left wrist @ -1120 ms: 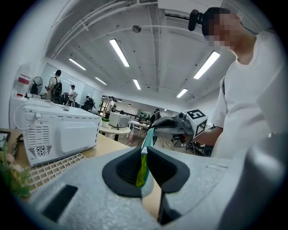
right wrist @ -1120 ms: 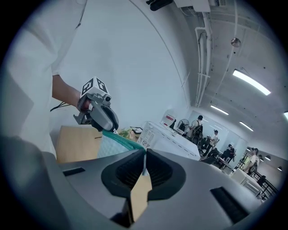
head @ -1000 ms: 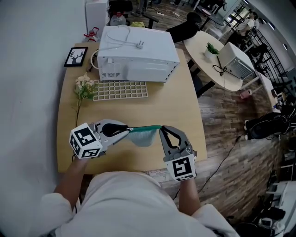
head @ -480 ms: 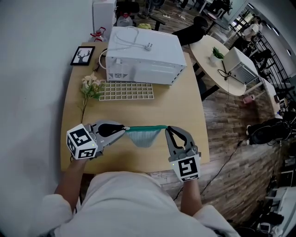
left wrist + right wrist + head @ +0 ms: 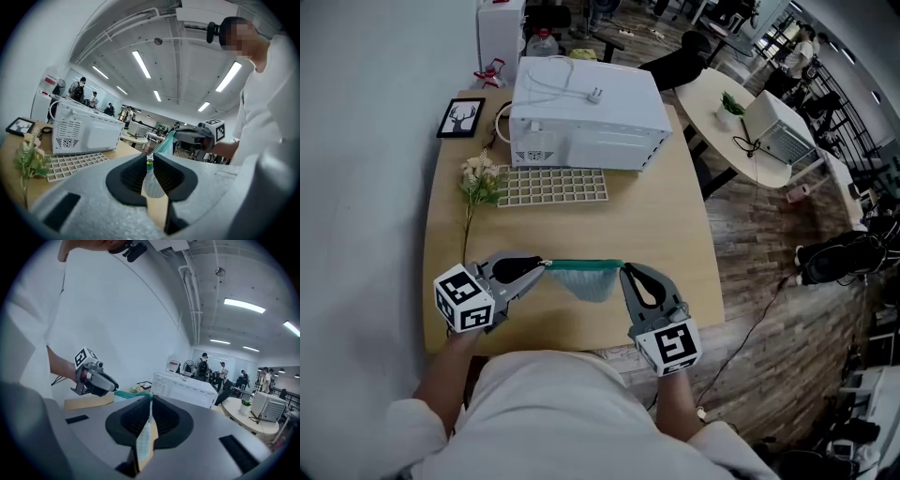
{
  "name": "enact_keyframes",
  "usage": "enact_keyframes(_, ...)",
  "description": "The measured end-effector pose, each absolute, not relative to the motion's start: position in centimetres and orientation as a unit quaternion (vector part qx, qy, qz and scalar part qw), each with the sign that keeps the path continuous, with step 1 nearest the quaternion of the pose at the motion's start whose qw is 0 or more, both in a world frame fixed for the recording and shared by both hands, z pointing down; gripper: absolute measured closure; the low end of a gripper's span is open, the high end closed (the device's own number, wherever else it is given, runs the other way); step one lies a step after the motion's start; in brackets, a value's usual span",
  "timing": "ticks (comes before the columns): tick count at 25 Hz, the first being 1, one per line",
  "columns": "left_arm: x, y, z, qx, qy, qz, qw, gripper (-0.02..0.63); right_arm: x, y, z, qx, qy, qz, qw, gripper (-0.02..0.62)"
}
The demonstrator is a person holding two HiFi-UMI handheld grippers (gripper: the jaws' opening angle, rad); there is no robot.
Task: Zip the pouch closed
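1. The pouch (image 5: 586, 277) hangs at lower centre, above the desk (image 5: 666, 225), with its zip edge running left–right.
2. The left gripper (image 5: 546, 264) has its fingers pinched on the pouch's left end.
3. The right gripper (image 5: 623, 271) has its fingers pinched on the right end; the zipping stroke would probably follow that edge.

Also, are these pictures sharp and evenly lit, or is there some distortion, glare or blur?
Head view: sharp, evenly lit, only soft shadows on the table, its edges slightly bowed. Left gripper view: strong fisheye, dark corners, glaring ceiling lamps, the pouch near the lens soft. Right gripper view: same fisheye and dark corners, one bright lamp, no motion blur.
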State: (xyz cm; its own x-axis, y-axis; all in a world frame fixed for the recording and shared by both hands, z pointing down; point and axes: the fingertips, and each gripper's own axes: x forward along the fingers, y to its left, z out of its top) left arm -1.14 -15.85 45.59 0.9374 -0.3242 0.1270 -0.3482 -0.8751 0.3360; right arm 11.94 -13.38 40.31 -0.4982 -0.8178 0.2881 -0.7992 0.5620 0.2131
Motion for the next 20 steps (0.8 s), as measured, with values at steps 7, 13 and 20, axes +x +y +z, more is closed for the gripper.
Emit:
enact_keyframes(7, -2.4, -15.3, 45.8, 0.967, -0.187, 0.019, 0.172, 0.557, 10.5, -12.4, 40.0, 0.481, -0.868, 0.042, 0.114, 0.575)
enact_keyframes(13, -2.9, -15.1, 46.5, 0.968, -0.191, 0.008, 0.163, 0.554, 10.2, -12.2, 41.0, 0.489, -0.863, 0.056, 0.114, 0.575)
enact_keyframes(20, -6.8, -15.7, 45.6, 0.958, -0.254, -0.028, 0.127, 0.483, 9.8, -12.1, 41.5, 0.511, -0.850, 0.069, 0.102, 0.575)
